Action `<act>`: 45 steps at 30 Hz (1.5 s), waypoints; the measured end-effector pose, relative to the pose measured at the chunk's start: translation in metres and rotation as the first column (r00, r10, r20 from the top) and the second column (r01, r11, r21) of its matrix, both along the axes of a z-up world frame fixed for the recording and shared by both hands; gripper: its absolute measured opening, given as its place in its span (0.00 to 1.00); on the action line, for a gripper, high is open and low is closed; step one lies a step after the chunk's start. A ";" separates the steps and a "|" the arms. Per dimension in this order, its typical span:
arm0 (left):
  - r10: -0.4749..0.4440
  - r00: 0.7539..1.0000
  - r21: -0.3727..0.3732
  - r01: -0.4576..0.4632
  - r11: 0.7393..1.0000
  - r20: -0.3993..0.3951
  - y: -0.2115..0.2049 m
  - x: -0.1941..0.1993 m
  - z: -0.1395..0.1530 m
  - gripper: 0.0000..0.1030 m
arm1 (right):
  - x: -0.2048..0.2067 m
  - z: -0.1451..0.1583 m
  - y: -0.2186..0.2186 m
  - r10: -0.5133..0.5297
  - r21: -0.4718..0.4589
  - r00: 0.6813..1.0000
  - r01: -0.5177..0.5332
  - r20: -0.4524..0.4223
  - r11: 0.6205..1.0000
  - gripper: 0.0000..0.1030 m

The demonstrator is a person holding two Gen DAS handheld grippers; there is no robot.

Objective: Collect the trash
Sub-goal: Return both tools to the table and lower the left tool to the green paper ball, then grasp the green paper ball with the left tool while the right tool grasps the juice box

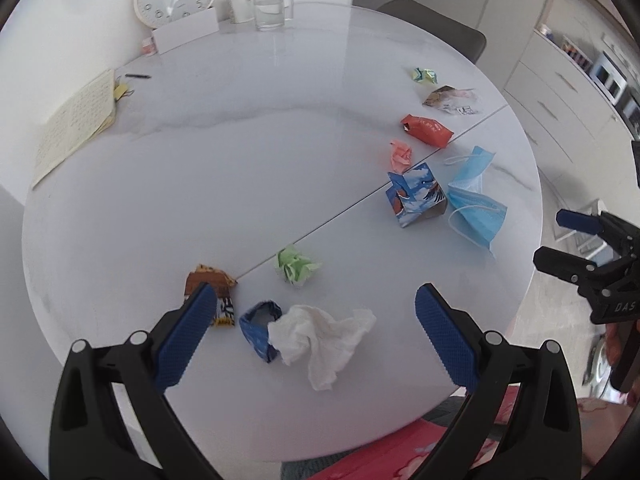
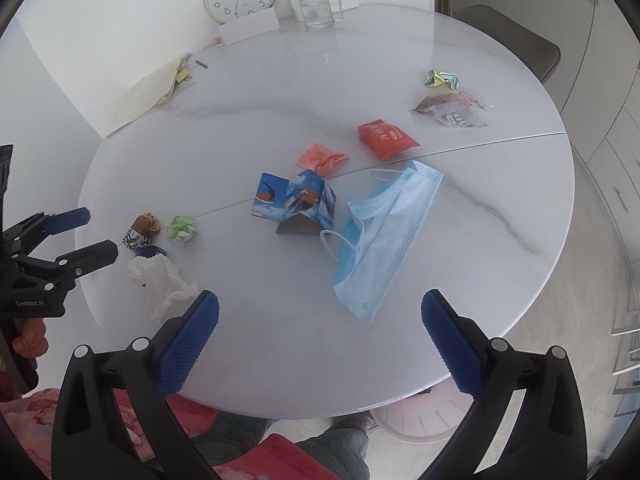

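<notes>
1. Left tool (image 1: 312, 312) – fingers spread wide, nothing held; white tissue (image 1: 324, 340) lies on the counter (image 1: 200, 200) right between its tips, so left is nearer.
2. Blue wrapper ring (image 1: 258, 330) touches the tissue's left edge.
3. Right tool (image 2: 320, 316) – released, empty; face mask (image 2: 384, 232) lies just ahead of it, well right of the tissue, long axis running away.

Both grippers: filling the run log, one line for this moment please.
left gripper: open, over tissue | right gripper: open, near mask | nothing held
</notes>
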State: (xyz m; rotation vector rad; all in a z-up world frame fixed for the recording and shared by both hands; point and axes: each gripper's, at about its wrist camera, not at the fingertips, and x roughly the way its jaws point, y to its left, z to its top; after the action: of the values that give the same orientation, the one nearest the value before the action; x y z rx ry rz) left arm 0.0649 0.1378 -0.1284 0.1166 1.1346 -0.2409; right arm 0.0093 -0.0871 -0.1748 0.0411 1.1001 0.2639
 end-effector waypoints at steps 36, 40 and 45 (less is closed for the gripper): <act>-0.325 0.922 -0.050 0.322 0.945 -0.212 0.009 0.080 -0.092 0.29 | 0.027 -0.004 0.047 -0.060 -0.025 0.998 0.059 -0.030 0.998 0.98; -0.291 0.942 -0.067 0.283 0.957 -0.169 0.010 0.079 -0.070 0.29 | 0.049 0.001 0.055 0.179 -0.072 0.984 -0.179 -0.004 0.981 0.98; -0.208 0.974 -0.105 0.199 0.974 -0.088 0.013 0.068 -0.033 0.29 | 0.075 -0.004 0.078 0.531 -0.191 0.846 -0.530 -0.052 0.826 0.92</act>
State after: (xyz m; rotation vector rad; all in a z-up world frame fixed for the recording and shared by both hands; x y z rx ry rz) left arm 0.1327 0.1505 -0.1613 0.1381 1.2082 -0.4875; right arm 0.0838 -0.0090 -0.1789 -0.4554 1.1136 0.6537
